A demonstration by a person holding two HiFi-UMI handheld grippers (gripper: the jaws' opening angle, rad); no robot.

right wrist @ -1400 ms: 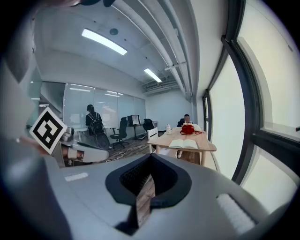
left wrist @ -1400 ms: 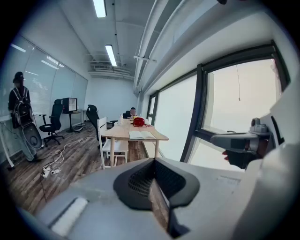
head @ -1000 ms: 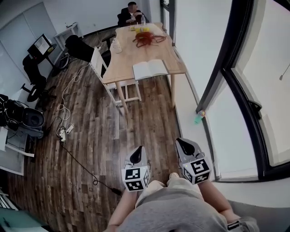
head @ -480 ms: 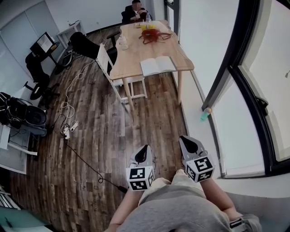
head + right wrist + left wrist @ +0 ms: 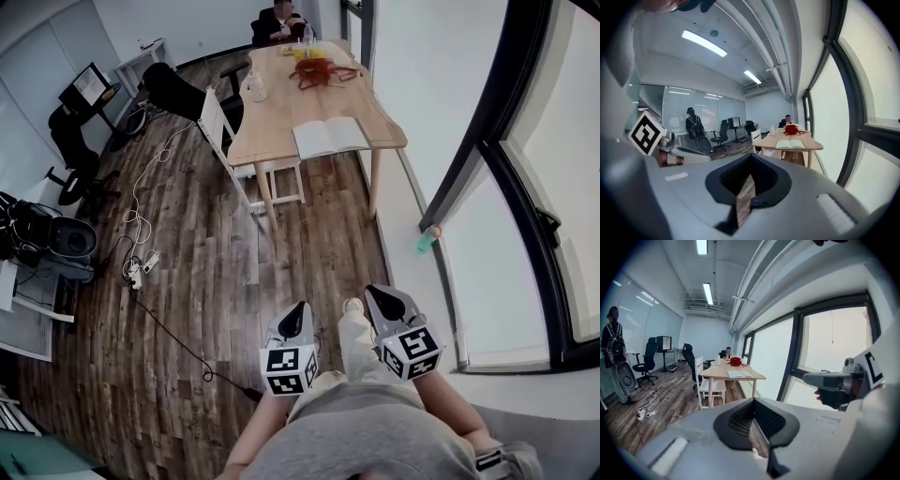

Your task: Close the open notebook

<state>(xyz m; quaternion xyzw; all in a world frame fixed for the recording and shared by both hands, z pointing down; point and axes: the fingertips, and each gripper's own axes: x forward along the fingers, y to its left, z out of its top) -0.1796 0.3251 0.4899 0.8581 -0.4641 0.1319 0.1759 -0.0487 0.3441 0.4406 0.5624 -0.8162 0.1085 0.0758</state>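
The open notebook (image 5: 330, 137) lies flat with white pages up, near the front end of a long wooden table (image 5: 272, 112) far ahead of me. It also shows in the left gripper view as a notebook (image 5: 739, 374) and in the right gripper view as a notebook (image 5: 790, 144). My left gripper (image 5: 296, 317) and right gripper (image 5: 382, 300) are held low in front of the person's body, well short of the table. Both point toward it. The left gripper (image 5: 753, 401) and the right gripper (image 5: 751, 158) each have their jaws together with nothing between them.
A red bundle (image 5: 314, 73), a white jug (image 5: 253, 89) and a seated person (image 5: 281, 21) are at the table's far half. A white chair (image 5: 217, 122) stands at its left. Cables (image 5: 136, 230) trail over the wood floor. Windows and a green bottle (image 5: 427, 239) line the right.
The person has stepped forward toward the table, and a leg now swings out between the two grippers. Both grippers travelled along and stayed shut.
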